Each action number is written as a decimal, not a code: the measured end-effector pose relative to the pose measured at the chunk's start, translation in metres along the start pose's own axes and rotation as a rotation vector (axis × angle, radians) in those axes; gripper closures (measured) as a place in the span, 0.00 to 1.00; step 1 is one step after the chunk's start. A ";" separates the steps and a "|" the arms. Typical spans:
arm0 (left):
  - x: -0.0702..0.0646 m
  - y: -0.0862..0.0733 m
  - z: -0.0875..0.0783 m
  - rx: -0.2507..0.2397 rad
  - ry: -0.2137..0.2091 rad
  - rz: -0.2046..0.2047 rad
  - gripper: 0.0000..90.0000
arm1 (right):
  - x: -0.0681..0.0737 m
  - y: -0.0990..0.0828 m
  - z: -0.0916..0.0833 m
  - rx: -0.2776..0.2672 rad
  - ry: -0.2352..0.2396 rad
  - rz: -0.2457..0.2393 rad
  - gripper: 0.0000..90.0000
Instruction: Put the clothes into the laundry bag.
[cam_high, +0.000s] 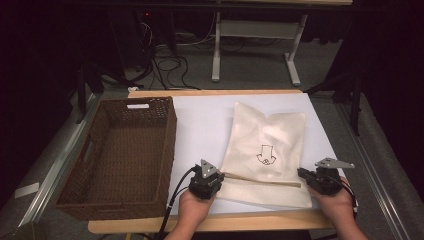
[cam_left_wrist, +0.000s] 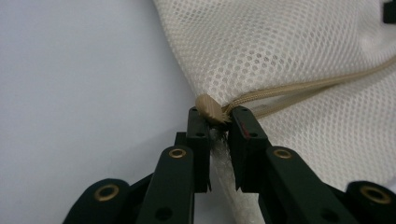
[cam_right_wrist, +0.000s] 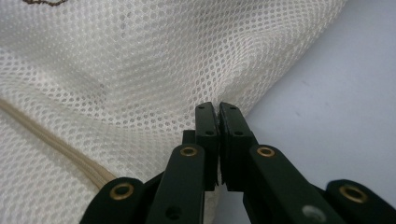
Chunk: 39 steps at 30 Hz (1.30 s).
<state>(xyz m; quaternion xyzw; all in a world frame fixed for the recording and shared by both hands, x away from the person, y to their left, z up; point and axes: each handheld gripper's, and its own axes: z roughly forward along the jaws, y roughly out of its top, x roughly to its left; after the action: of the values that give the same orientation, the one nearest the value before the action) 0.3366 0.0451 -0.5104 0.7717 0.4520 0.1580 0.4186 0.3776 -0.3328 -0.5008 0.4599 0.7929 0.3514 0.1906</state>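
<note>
A cream mesh drawstring bag (cam_high: 265, 145) with a small dark drawing lies flat on the white sheet (cam_high: 200, 125). A tan cord (cam_high: 260, 179) runs across its near end. My left gripper (cam_high: 217, 177) is at the bag's near left corner. In the left gripper view its jaws (cam_left_wrist: 219, 114) pinch the mesh edge right at the cord's knotted end (cam_left_wrist: 208, 106), with the bag (cam_left_wrist: 280, 46) spreading beyond. My right gripper (cam_high: 302, 173) is at the near right corner. There its jaws (cam_right_wrist: 218, 108) are shut on the mesh edge of the bag (cam_right_wrist: 140, 60), with the cord (cam_right_wrist: 56, 144) off to the left.
A brown wicker basket (cam_high: 120, 155) stands on the table's left side, beside the sheet. The wooden table edge (cam_high: 250, 222) runs along the near side. Beyond the table are cables on the floor and a white desk frame (cam_high: 250, 35).
</note>
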 end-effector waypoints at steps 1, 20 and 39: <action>-0.005 -0.004 -0.003 0.000 0.002 0.000 0.88 | 0.000 0.004 0.003 0.002 0.001 -0.001 0.98; -0.026 -0.011 -0.001 0.005 -0.022 0.041 0.86 | -0.019 0.006 -0.005 -0.042 -0.034 0.028 0.97; -0.011 -0.013 -0.031 -0.096 0.059 0.005 0.88 | -0.007 0.008 -0.026 -0.129 -0.022 0.027 0.76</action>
<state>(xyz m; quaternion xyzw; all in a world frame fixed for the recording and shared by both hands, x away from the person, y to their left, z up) 0.3045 0.0544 -0.5006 0.7468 0.4542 0.2030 0.4414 0.3696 -0.3459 -0.4770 0.4611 0.7603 0.3991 0.2237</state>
